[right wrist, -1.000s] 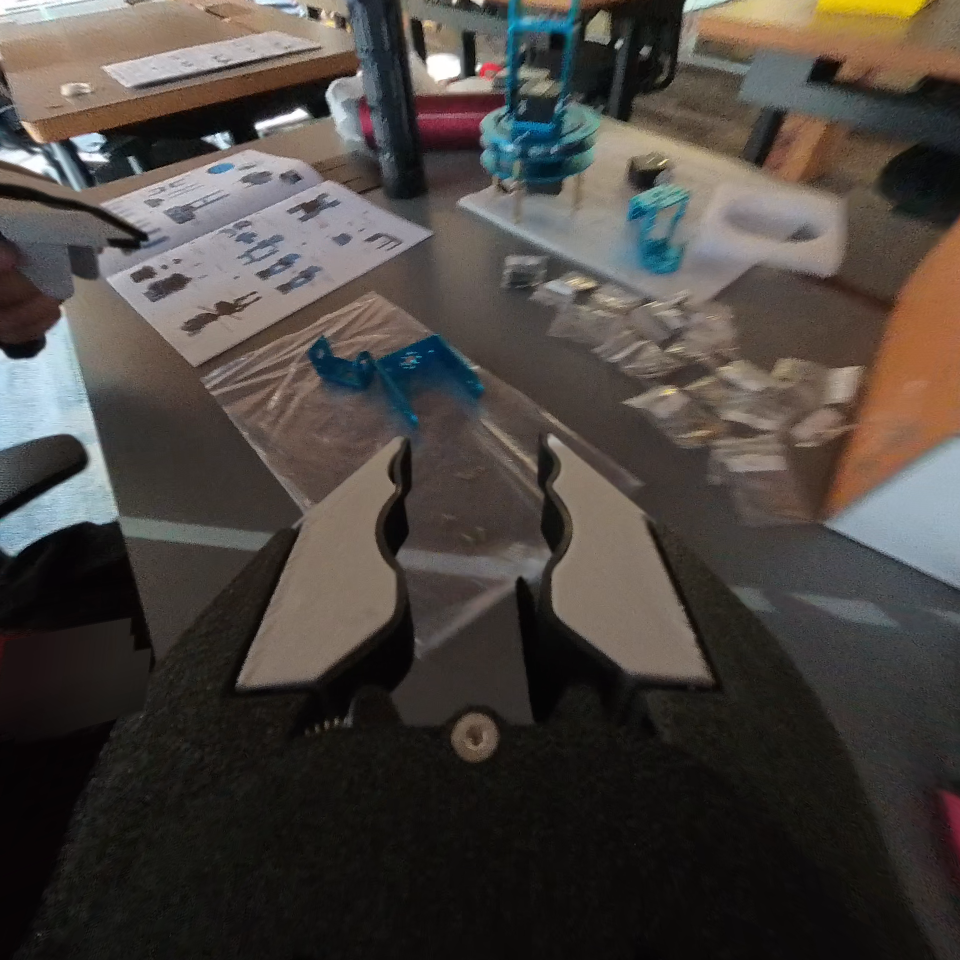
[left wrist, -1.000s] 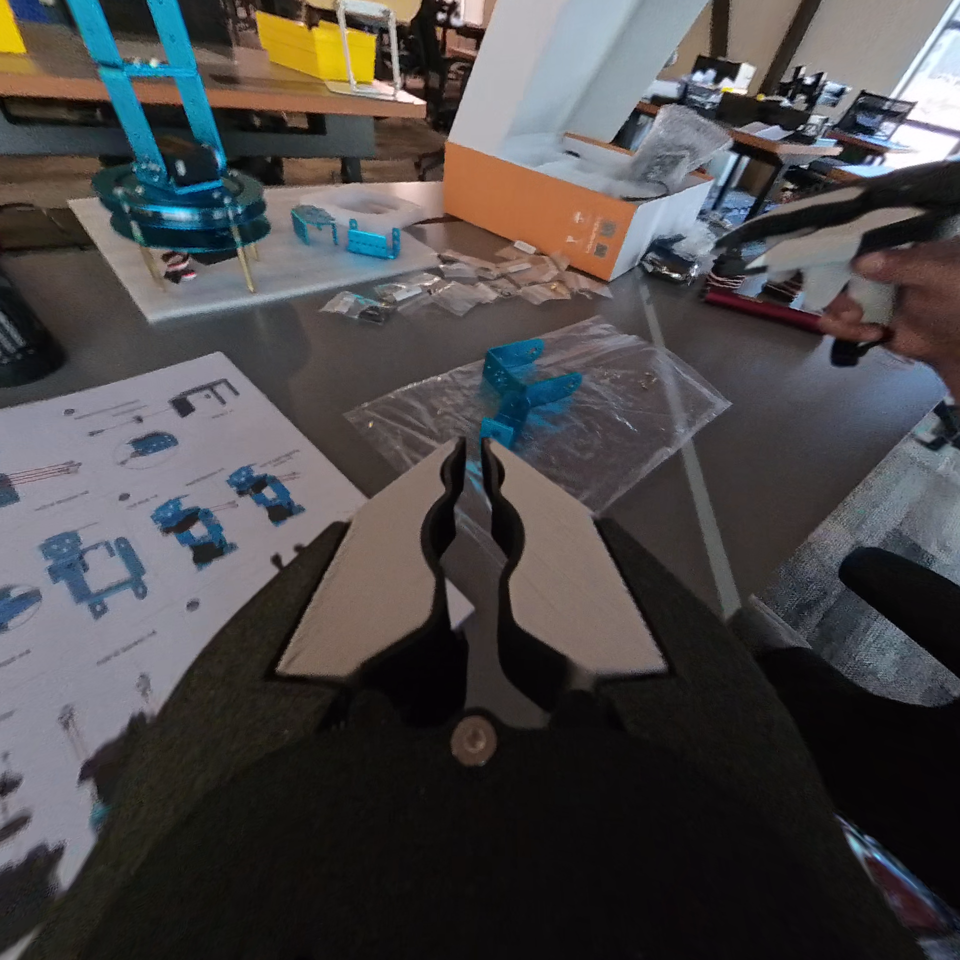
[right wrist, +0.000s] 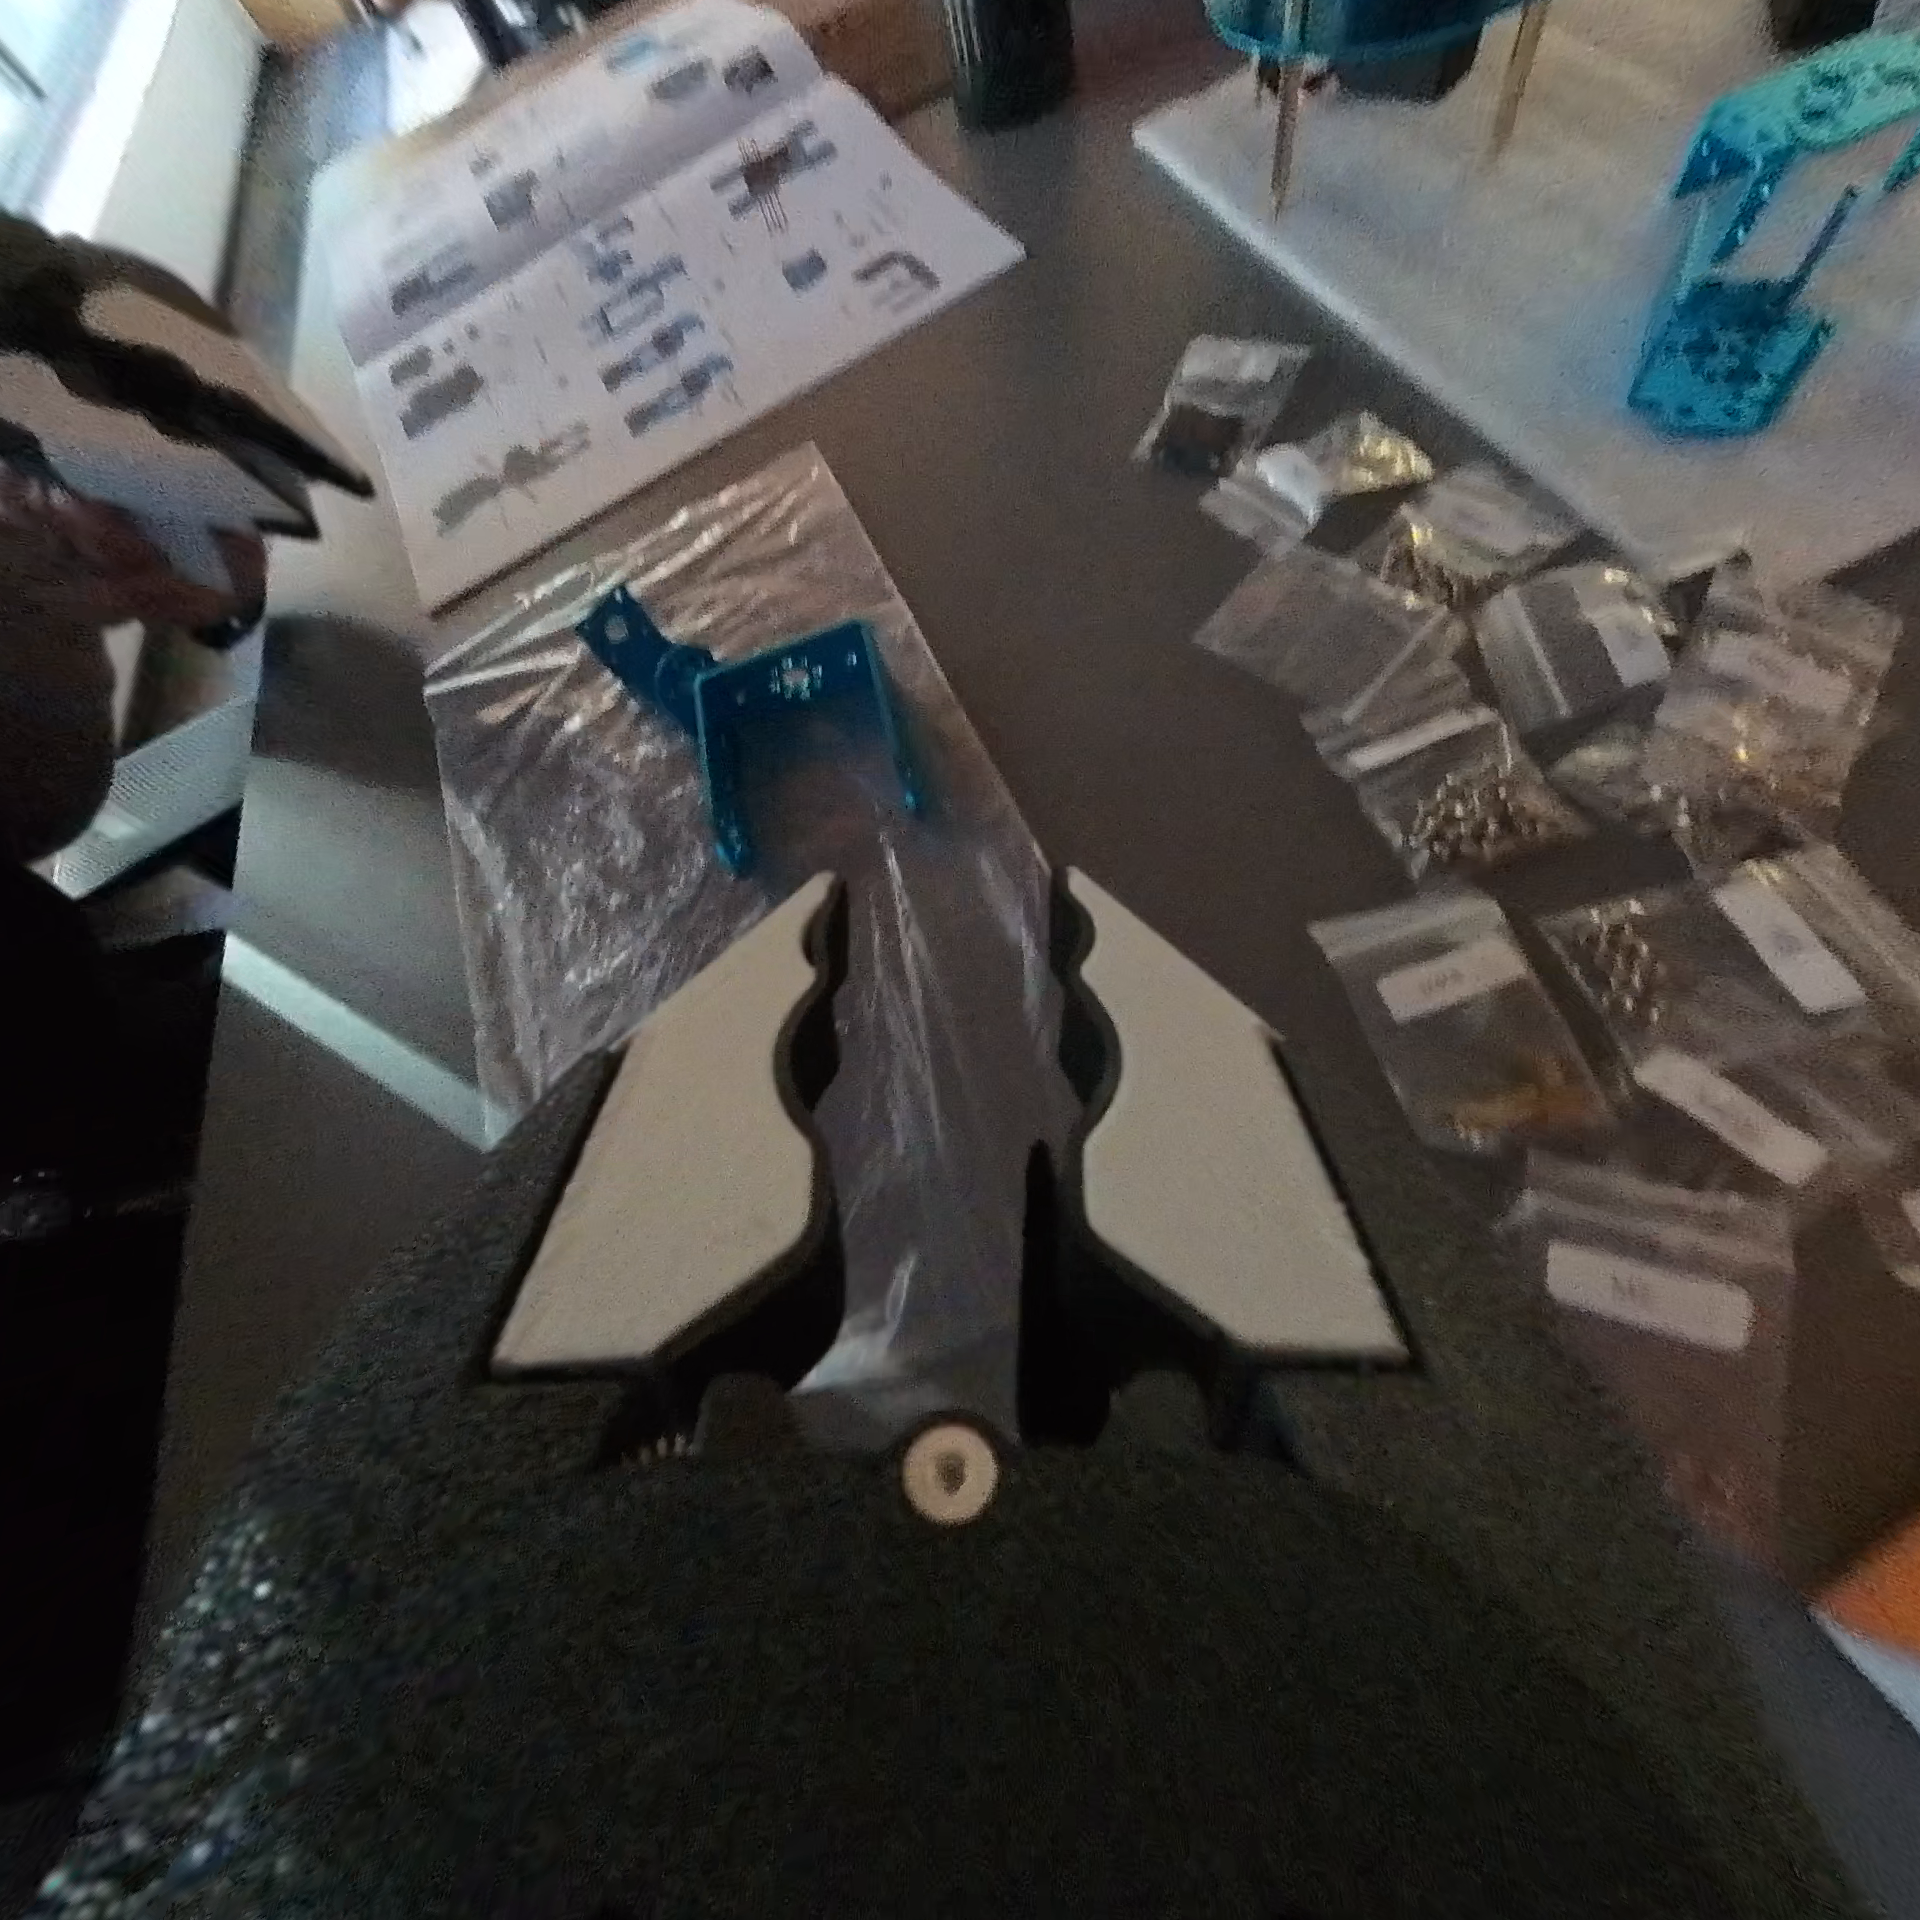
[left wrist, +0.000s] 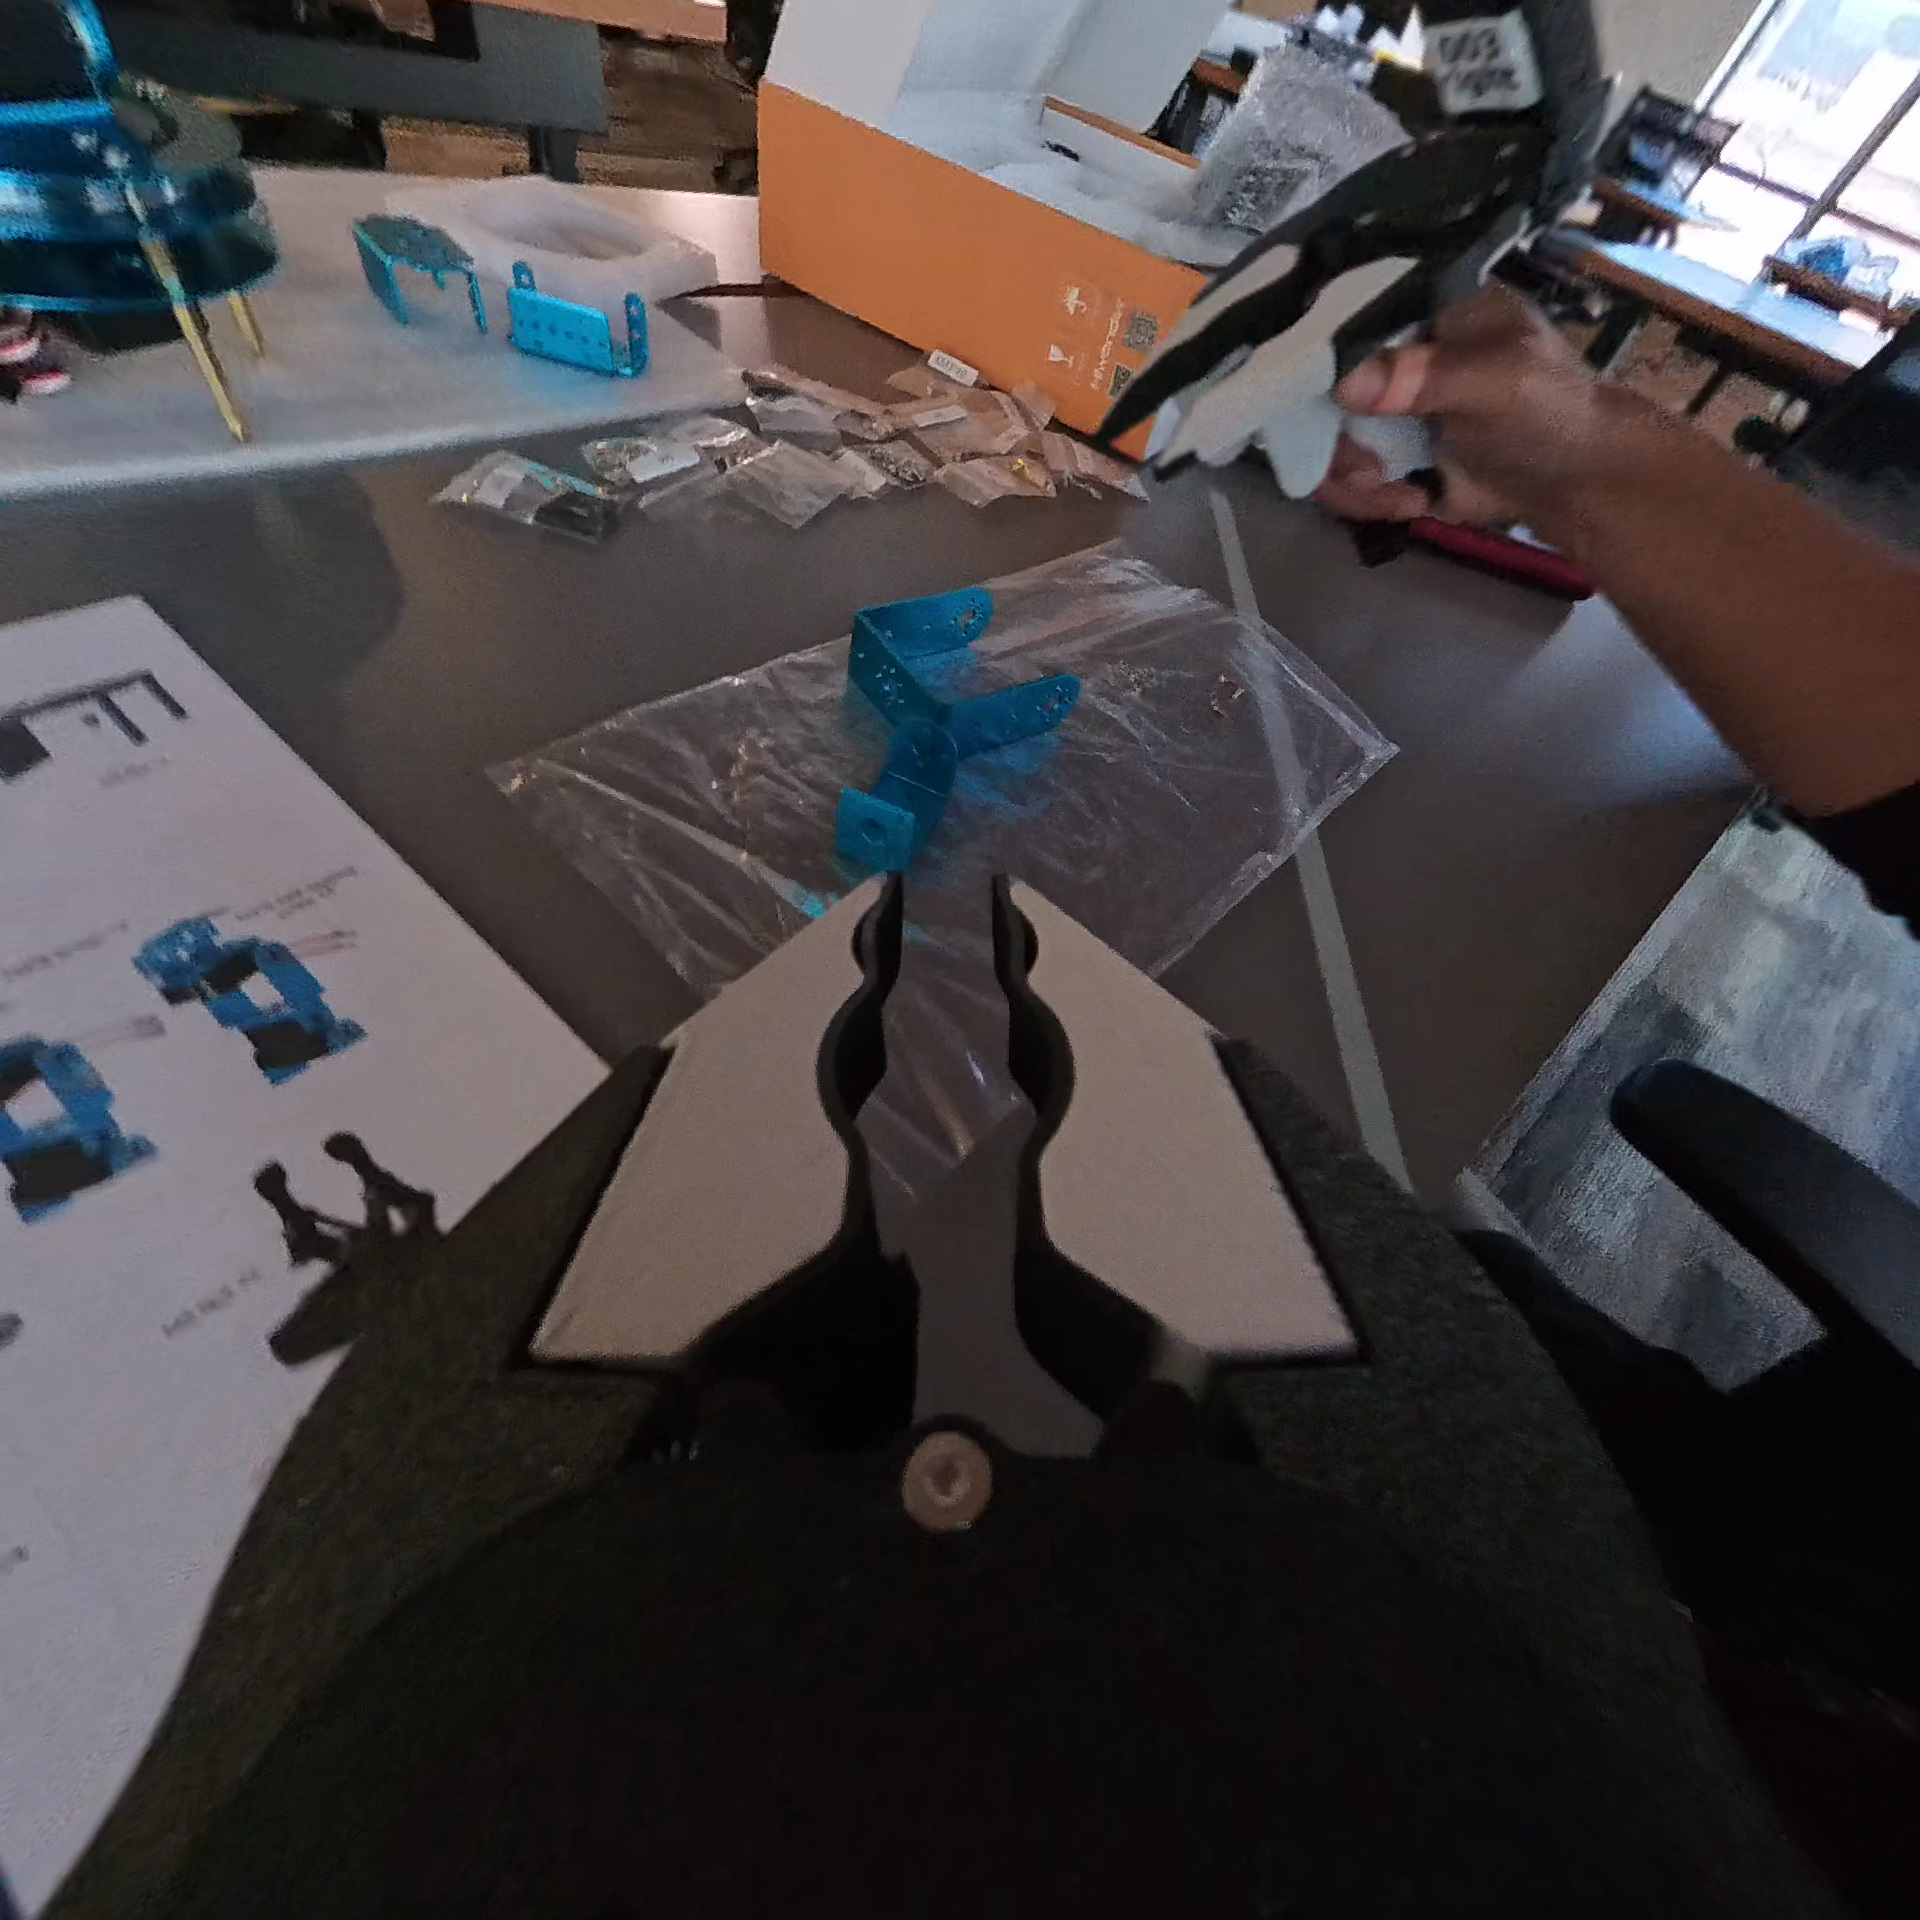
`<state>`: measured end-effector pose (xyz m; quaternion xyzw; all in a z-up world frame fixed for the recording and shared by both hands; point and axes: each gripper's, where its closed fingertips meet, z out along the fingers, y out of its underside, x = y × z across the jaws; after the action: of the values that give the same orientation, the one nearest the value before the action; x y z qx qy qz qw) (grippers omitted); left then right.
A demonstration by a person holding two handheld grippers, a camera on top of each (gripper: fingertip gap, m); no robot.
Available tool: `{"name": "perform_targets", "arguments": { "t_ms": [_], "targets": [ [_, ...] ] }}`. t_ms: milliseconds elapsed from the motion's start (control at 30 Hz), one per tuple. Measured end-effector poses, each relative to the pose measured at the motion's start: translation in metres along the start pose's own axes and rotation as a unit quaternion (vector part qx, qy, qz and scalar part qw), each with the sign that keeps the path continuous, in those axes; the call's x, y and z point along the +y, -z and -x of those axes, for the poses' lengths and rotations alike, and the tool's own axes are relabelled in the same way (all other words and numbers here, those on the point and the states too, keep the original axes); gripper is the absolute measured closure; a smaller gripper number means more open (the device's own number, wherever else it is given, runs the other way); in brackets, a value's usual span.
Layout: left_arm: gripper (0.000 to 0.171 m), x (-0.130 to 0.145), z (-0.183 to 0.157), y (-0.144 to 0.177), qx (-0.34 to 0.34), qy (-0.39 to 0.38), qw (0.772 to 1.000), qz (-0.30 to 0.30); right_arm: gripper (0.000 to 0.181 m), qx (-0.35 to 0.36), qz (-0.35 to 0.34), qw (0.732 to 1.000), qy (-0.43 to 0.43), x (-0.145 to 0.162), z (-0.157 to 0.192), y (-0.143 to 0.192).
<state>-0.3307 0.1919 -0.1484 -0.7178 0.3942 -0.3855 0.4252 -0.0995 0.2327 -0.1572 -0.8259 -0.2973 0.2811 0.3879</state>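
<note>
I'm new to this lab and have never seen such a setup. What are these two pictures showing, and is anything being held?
No robot here: a person holds a two-fingered tool in each hand, each with a camera looking along its fingers. One picture comes from the left hand-held gripper, the other from the right hand-held gripper. In the left view you also see the person's hand carrying the right one. Both grippers are open and hold nothing. Each points at blue brackets lying on a clear plastic bag on a grey table. Around them lie an instruction sheet, small parts bags, an orange box, and more blue parts on a white board.
</note>
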Motion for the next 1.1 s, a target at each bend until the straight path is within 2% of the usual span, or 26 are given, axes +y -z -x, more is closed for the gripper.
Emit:
{"name": "perform_targets", "arguments": {
  "t_ms": [100, 200, 267, 333, 467, 633, 733, 833, 933, 1100],
  "targets": [
    [0.155, 0.013, 0.000, 0.013, -0.016, 0.028, 0.999, -0.018, 0.149, -0.007, -0.055, 0.998, 0.024, -0.007, 0.007, -0.017],
    [0.155, 0.016, -0.002, 0.034, -0.023, 0.043, 0.997, -0.064, 0.150, 0.019, -0.068, 0.996, 0.063, -0.011, 0.027, -0.016],
    [0.155, 0.016, -0.002, 0.052, -0.028, 0.044, 0.993, -0.107, 0.155, 0.061, -0.053, 0.992, 0.100, -0.004, 0.026, -0.014],
    [0.155, 0.024, 0.013, 0.073, -0.076, 0.055, 0.988, -0.121, 0.155, 0.086, -0.035, 0.989, 0.115, 0.003, 0.023, -0.014],
    [0.155, 0.047, 0.058, 0.139, -0.198, 0.088, 0.969, -0.120, 0.154, 0.059, -0.048, 0.994, 0.078, -0.005, 0.027, -0.016],
    [0.150, 0.092, 0.129, 0.244, -0.348, 0.152, 0.922, -0.073, 0.154, 0.104, -0.101, 0.988, 0.060, -0.034, 0.016, -0.002],
    [0.149, 0.115, 0.154, 0.295, -0.390, 0.185, 0.901, -0.038, 0.152, 0.120, -0.123, 0.985, 0.035, -0.050, 0.012, 0.002],
    [0.146, 0.141, 0.165, 0.337, -0.426, 0.210, 0.880, 0.007, 0.148, 0.122, -0.132, 0.984, 0.002, -0.060, 0.015, -0.001],
    [0.146, 0.149, 0.175, 0.365, -0.449, 0.205, 0.870, -0.010, 0.148, 0.152, -0.125, 0.980, 0.004, -0.062, 0.012, -0.009],
    [0.146, 0.158, 0.200, 0.382, -0.452, 0.202, 0.868, -0.033, 0.149, 0.165, -0.097, 0.981, 0.021, -0.063, 0.007, -0.028]
  ]
}}
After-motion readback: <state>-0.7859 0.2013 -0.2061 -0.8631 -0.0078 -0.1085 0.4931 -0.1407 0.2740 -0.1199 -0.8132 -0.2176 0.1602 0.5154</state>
